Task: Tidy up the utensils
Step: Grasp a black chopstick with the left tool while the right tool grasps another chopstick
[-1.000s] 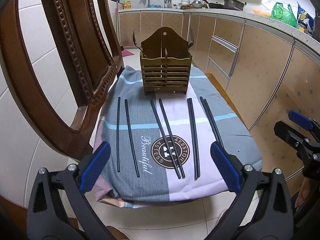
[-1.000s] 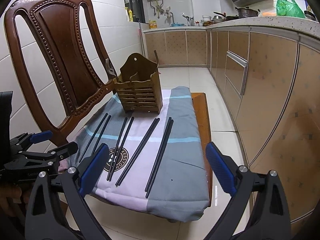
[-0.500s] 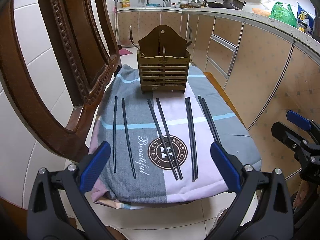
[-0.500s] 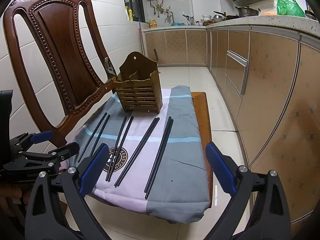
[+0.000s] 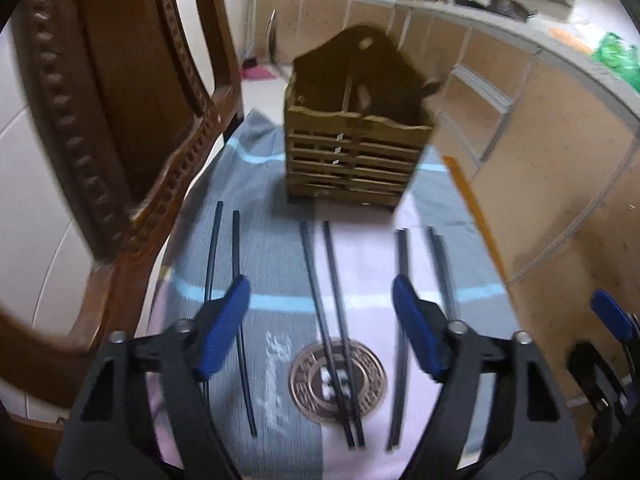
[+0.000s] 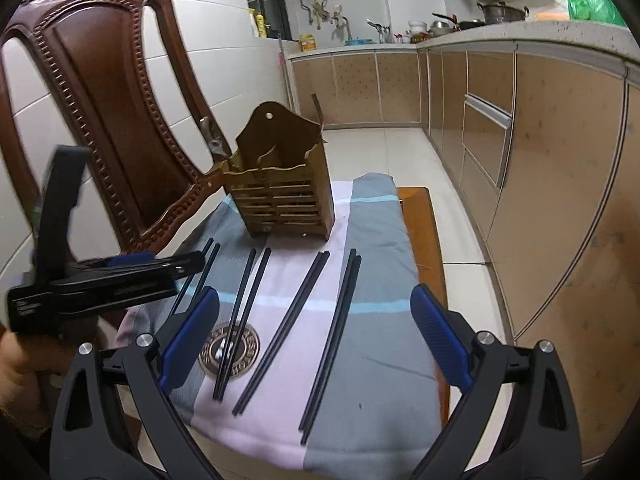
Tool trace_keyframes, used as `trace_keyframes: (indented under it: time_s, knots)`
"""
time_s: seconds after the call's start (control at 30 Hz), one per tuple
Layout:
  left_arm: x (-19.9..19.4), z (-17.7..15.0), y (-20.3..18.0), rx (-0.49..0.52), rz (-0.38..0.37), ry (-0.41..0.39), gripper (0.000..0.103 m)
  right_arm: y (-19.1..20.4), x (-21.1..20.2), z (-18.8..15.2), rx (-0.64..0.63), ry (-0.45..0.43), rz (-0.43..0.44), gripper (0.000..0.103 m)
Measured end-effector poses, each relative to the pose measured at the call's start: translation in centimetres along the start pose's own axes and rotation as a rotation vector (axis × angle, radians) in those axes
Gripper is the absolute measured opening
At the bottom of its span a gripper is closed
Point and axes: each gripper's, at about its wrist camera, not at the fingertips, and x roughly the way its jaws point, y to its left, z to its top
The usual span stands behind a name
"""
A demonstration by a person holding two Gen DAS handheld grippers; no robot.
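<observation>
Slatted wooden holder (image 6: 282, 204); matt black chopsticks (image 6: 330, 336); printed cloth (image 6: 372, 364).

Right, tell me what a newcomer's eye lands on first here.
First, the four pairs of black chopsticks laid side by side on the striped cloth. Next, the slatted wooden utensil holder standing upright behind them, with the carved wooden chair beside it. In front, the left hand-held gripper is closing its blue pads over the chopsticks, with nothing gripped.

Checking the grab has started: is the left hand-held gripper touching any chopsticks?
Apart. The right wrist view shows the left hand-held gripper closing above the chopsticks, nothing between its jaws.
</observation>
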Motion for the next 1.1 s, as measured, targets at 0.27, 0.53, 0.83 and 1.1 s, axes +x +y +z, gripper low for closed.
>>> trace_keyframes:
  time_s: [0.27,0.53,0.83,1.1]
  knots:
    - [8.3,2.4,1.3,-0.054,0.016,0.142,0.038,0.2,2.7,0.2,0.000,0.057,0.013,0.094]
    - [12.6,3.5,1.7,-0.073,0.020,0.216,0.026,0.1,4.2,0.4,-0.005,0.079,0.015,0.094]
    - [13.3,3.9,3.1,-0.095,-0.054,0.205,0.006,2.0,6.5,0.4,-0.057,0.111,0.012,0.094]
    - [1.2,6.0,3.8,-0.074,-0.148,-0.022,0.006,4.1,10.7,0.7,-0.074,0.174,0.005,0.094]
